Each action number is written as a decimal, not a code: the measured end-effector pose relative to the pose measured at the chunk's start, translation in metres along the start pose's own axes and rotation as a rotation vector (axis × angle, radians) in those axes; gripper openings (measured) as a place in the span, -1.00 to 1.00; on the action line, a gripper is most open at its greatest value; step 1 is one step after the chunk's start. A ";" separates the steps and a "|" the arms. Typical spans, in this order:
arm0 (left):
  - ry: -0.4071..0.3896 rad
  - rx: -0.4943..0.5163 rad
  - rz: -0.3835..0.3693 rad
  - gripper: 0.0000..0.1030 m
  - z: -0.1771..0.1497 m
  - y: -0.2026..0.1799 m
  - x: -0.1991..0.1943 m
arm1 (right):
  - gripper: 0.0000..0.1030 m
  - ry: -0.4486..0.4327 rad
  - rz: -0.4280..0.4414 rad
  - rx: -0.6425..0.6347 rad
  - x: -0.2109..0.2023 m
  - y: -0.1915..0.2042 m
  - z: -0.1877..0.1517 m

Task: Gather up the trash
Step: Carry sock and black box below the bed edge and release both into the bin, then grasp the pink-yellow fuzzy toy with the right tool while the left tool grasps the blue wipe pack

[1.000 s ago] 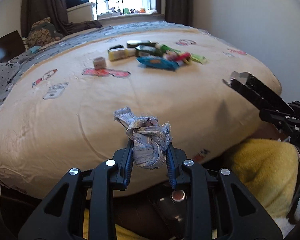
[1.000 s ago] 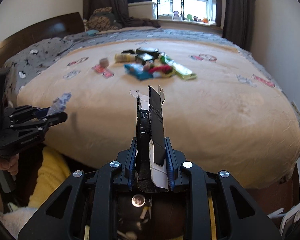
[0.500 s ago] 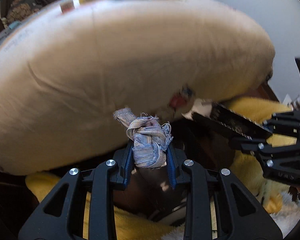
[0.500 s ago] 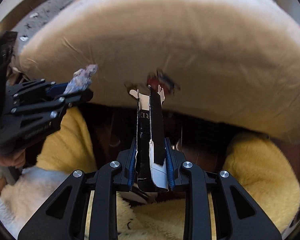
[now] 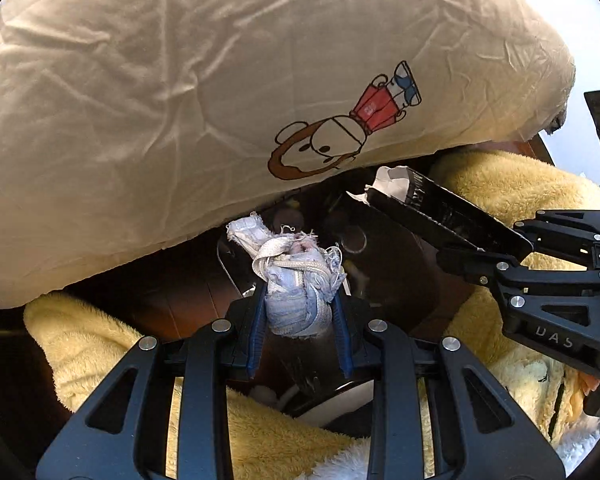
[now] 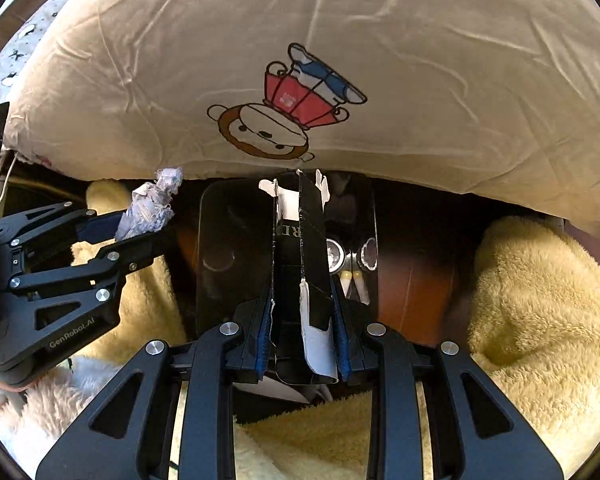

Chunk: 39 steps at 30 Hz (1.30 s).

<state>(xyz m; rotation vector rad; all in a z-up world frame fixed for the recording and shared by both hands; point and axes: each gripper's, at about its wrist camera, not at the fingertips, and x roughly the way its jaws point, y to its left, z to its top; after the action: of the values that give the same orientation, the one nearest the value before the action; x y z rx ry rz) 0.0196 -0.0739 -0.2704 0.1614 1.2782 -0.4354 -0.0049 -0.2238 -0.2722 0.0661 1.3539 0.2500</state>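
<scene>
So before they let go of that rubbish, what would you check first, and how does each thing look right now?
1. Left gripper has a firm hold on the cloth scrap: ok, pinched between both fingers.
2. Right gripper has a firm hold on the torn black box: ok, clamped upright.
3. A bin is below both pieces: cannot tell; only a dark shiny container shows, its opening unclear.
4. The two grippers are apart: ok, a gap shows between them.
5. The bedspread is out of the way: ok, it hangs behind, touching neither piece.
</scene>
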 end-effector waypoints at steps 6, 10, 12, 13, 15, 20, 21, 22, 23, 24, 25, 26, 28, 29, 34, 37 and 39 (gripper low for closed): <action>0.005 -0.012 0.000 -0.25 0.001 -0.003 0.003 | -0.31 -0.008 -0.041 -0.001 -0.001 -0.001 0.007; -0.018 -0.022 0.014 -0.14 0.002 0.000 -0.002 | 0.17 -0.024 -0.055 -0.009 -0.004 0.001 0.007; -0.036 -0.020 0.028 -0.05 0.004 0.001 -0.008 | 0.20 -0.035 -0.057 -0.007 -0.008 0.000 0.009; -0.043 -0.019 0.033 -0.02 0.005 0.001 -0.010 | 0.21 -0.041 -0.060 -0.007 -0.010 0.000 0.010; -0.056 -0.016 0.041 0.02 0.005 0.001 -0.014 | 0.24 -0.053 -0.067 -0.012 -0.011 -0.002 0.011; -0.087 -0.007 0.062 0.19 0.009 0.000 -0.023 | 0.40 -0.078 -0.073 -0.014 -0.019 -0.001 0.013; -0.099 -0.003 0.069 0.21 0.010 0.000 -0.028 | 0.43 -0.086 -0.078 -0.014 -0.022 -0.002 0.015; -0.109 -0.001 0.074 0.26 0.010 0.002 -0.032 | 0.46 -0.093 -0.082 -0.015 -0.025 -0.002 0.015; -0.120 0.001 0.080 0.31 0.011 0.003 -0.036 | 0.52 -0.102 -0.087 -0.017 -0.028 -0.002 0.016; -0.139 0.002 0.088 0.34 0.013 0.004 -0.042 | 0.55 -0.115 -0.094 -0.020 -0.032 -0.002 0.018; -0.152 0.002 0.092 0.36 0.015 0.005 -0.047 | 0.56 -0.129 -0.101 -0.023 -0.036 -0.002 0.020; -0.166 0.002 0.097 0.38 0.017 0.005 -0.053 | 0.56 -0.140 -0.104 -0.027 -0.039 -0.001 0.023; -0.201 0.000 0.101 0.40 0.022 0.008 -0.066 | 0.56 -0.170 -0.108 -0.037 -0.050 0.001 0.029; -0.218 -0.001 0.102 0.42 0.024 0.010 -0.072 | 0.56 -0.184 -0.108 -0.042 -0.055 0.002 0.031; -0.321 -0.003 0.133 0.48 0.040 0.024 -0.110 | 0.56 -0.314 -0.119 -0.051 -0.097 0.000 0.055; -0.369 -0.013 0.155 0.51 0.053 0.034 -0.126 | 0.56 -0.365 -0.124 -0.048 -0.112 -0.004 0.067; -0.397 -0.029 0.173 0.51 0.064 0.044 -0.135 | 0.56 -0.411 -0.136 -0.044 -0.124 -0.008 0.081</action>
<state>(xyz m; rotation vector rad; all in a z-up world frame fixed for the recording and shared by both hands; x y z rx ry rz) 0.0641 -0.0265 -0.1287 0.1512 0.8717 -0.2821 0.0505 -0.2506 -0.1373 -0.0115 0.9388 0.1415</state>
